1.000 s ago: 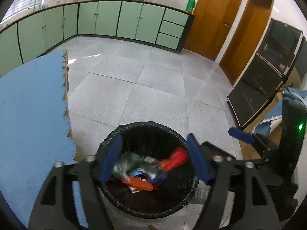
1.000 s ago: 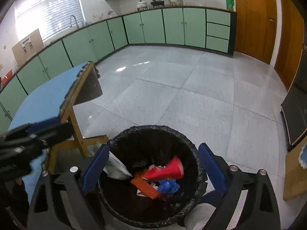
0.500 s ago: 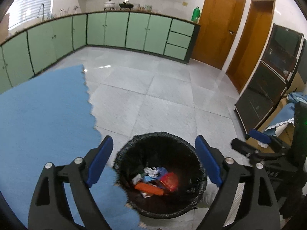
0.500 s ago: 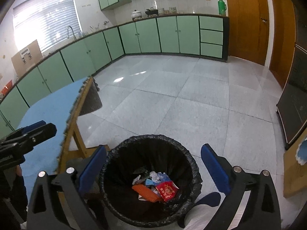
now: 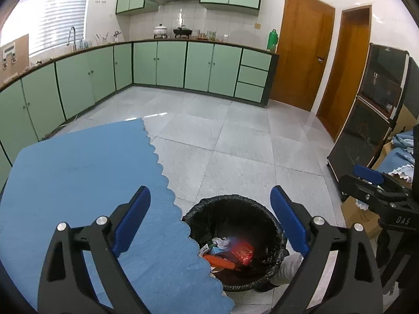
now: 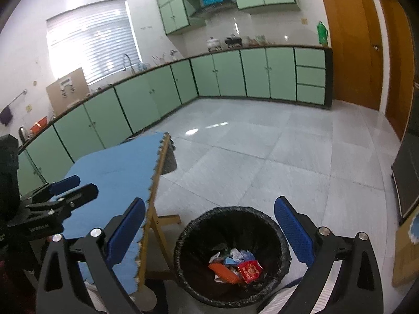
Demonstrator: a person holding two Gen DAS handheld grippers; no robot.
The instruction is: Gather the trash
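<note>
A black-lined trash bin (image 5: 235, 204) stands on the floor beside the table; it also shows in the right wrist view (image 6: 199, 222). Inside lie a red packet (image 6: 250, 270), an orange wrapper (image 6: 224, 272) and crumpled white and blue bits (image 6: 235, 255). My left gripper (image 5: 209, 225) is open and empty, held high above the table edge and bin. My right gripper (image 6: 209, 230) is open and empty, above the bin. Each gripper shows in the other's view: the right one (image 5: 371, 180), the left one (image 6: 68, 188).
A blue scallop-edged cloth covers the table (image 5: 78, 172) left of the bin, on wooden legs (image 6: 157, 222). Green cabinets (image 5: 170, 68) line the far walls. Wooden doors (image 5: 301, 60) and a dark glass cabinet (image 5: 371, 110) stand at the right. The floor (image 5: 235, 130) is grey tile.
Both grippers rose and pulled back from the bin, and the left one opened wider. The red packet seen falling between the fingers now lies in the bin.
</note>
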